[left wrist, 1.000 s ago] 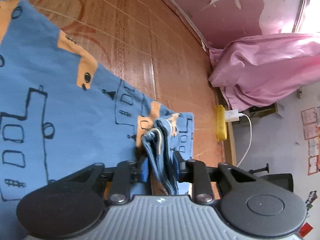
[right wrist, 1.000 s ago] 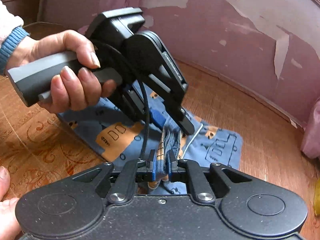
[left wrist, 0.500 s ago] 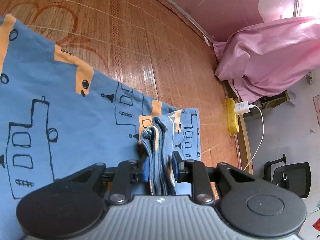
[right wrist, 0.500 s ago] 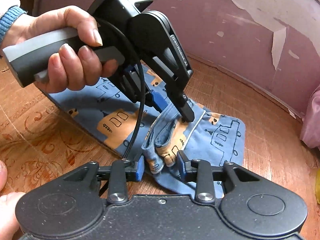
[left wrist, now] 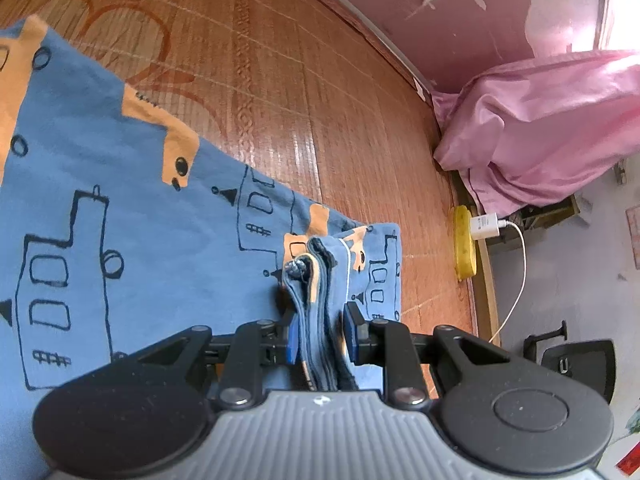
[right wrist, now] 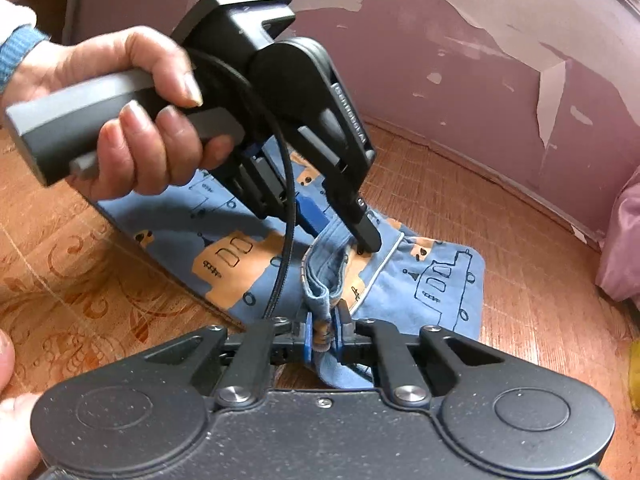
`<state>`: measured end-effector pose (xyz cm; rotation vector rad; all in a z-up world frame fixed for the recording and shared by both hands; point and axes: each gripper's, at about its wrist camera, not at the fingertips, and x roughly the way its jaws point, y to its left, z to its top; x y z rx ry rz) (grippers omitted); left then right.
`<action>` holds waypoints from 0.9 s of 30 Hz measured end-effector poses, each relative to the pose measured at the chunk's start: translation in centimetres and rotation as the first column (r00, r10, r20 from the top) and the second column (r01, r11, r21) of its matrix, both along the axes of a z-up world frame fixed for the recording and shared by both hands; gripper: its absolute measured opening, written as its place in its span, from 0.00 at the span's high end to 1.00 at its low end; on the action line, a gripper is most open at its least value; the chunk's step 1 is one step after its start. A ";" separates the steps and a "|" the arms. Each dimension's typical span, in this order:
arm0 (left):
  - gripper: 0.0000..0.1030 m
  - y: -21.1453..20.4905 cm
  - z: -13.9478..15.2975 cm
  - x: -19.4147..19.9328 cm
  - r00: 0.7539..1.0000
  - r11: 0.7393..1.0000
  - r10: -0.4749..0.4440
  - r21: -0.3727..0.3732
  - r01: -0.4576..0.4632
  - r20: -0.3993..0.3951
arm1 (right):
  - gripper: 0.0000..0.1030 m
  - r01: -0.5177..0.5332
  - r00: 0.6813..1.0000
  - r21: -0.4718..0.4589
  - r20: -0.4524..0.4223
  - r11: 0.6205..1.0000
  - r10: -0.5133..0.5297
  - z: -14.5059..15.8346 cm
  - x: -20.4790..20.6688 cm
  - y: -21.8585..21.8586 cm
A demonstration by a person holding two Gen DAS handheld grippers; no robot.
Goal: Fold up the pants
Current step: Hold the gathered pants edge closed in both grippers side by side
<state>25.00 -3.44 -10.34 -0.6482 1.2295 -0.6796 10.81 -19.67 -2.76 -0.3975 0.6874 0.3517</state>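
Observation:
The blue pants [left wrist: 120, 216], printed with black houses and orange patches, lie spread on a woven mat [left wrist: 304, 80]. My left gripper [left wrist: 322, 338] is shut on a bunched fold of their edge, and the fabric stands up between the blue pads [left wrist: 294, 342]. In the right wrist view the pants [right wrist: 436, 284] lie folded over, and my right gripper [right wrist: 322, 336] is shut on a lower part of the same bunched edge. The left gripper [right wrist: 340, 232], held by a hand [right wrist: 132, 120], pinches the fabric just above and beyond it.
A pink cloth [left wrist: 540, 128] is heaped at the mat's far right corner. A yellow power strip [left wrist: 464, 244] with a white charger [left wrist: 484, 226] lies on the mat's edge. A peeling pink wall [right wrist: 460, 52] runs behind, with a black chair [left wrist: 568, 364] beyond the mat.
My right gripper was shut on the fabric, opened half a second ago, and is now shut on the bunched edge again. The left gripper has kept its hold.

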 end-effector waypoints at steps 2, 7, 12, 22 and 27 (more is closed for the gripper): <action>0.76 0.3 -0.3 0.0 1.000 1.000 0.008 -0.010 -0.008 -0.008 | 0.81 0.000 1.000 -0.009 -0.007 1.000 0.000 -0.2 0.1 0.1; 0.90 0.0 0.2 -0.5 0.999 0.999 0.004 0.040 -0.006 0.048 | 0.87 -0.001 1.000 0.008 0.001 1.000 0.001 -0.3 0.4 0.0; 0.91 -0.8 1.9 -1.3 0.991 0.996 -0.022 0.085 0.010 0.134 | 0.89 0.006 1.000 0.013 0.030 1.000 -0.007 -0.1 0.1 -0.2; 0.92 0.0 5.4 -2.0 0.969 0.990 -0.092 0.124 0.064 0.230 | 0.89 -0.028 0.998 0.011 0.065 1.000 0.027 1.6 -0.9 0.9; 0.92 2.6 6.9 -2.6 0.958 0.991 -0.092 0.114 0.063 0.272 | 0.89 -0.080 0.995 0.044 0.071 0.996 0.076 2.9 -1.1 2.6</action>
